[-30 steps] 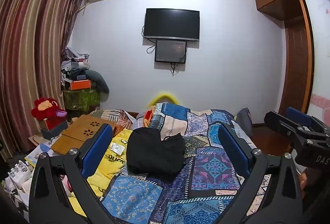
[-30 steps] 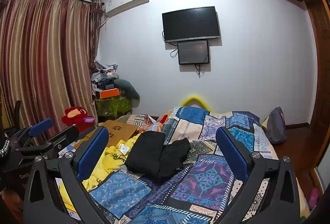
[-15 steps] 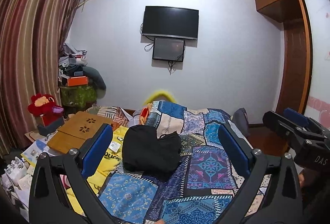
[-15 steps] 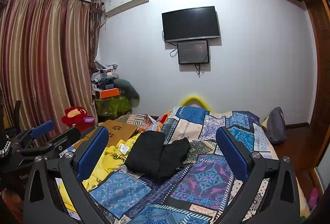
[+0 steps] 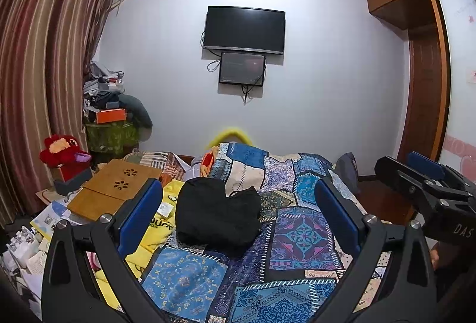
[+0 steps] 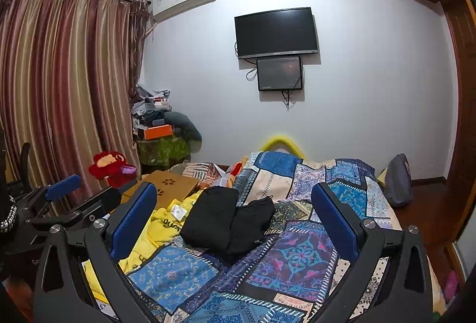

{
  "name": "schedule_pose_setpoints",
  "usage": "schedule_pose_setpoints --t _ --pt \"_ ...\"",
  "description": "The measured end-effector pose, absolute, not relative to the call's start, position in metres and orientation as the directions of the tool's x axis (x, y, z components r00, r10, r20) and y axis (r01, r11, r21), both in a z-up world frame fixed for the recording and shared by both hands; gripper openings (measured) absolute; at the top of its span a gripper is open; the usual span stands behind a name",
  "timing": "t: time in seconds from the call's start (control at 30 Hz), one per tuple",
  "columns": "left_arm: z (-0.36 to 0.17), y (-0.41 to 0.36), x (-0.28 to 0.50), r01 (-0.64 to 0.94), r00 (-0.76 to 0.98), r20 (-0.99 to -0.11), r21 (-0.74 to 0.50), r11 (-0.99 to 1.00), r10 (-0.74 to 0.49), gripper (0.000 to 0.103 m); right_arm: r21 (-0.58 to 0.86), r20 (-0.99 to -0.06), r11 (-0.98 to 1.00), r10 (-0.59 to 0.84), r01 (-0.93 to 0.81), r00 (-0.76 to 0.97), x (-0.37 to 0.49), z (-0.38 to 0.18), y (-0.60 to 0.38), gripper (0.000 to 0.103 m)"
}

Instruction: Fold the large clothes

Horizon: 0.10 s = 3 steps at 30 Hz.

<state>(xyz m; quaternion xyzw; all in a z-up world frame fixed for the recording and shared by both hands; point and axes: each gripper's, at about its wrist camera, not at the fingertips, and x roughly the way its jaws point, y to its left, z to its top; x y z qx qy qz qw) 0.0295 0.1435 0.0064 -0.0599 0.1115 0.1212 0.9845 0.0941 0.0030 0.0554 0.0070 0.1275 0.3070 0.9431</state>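
Well, both claws, left (image 5: pixel 238 205) & right (image 6: pixel 233 202), gape empty; black garment (image 5: pixel 217 215) on bed (image 5: pixel 300 233) looks soft, light, floppy — pinch corners.

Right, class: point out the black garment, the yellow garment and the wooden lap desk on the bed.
black garment (image 5: pixel 215 211), left wrist view, middle of the folded bundle.
yellow garment (image 6: pixel 166 223), right wrist view, printed part near the label.
wooden lap desk (image 5: pixel 116 189), left wrist view, top panel.

Each gripper, left gripper (image 5: pixel 238 211) and right gripper (image 6: pixel 235 208), is made of black arms, blue pads and silver screws.
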Motion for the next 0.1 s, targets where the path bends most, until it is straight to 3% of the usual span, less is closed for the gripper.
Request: schedule_pose_setpoints --t 0.1 --pt "0.0056 0.1425 0.0295 -0.250 0.946 -0.235 -0.086 0.964 0.225 0.103 0.097 -0.244 0.808 0.586 -0.582 0.773 0.0956 0.0550 0.0038 0.103"
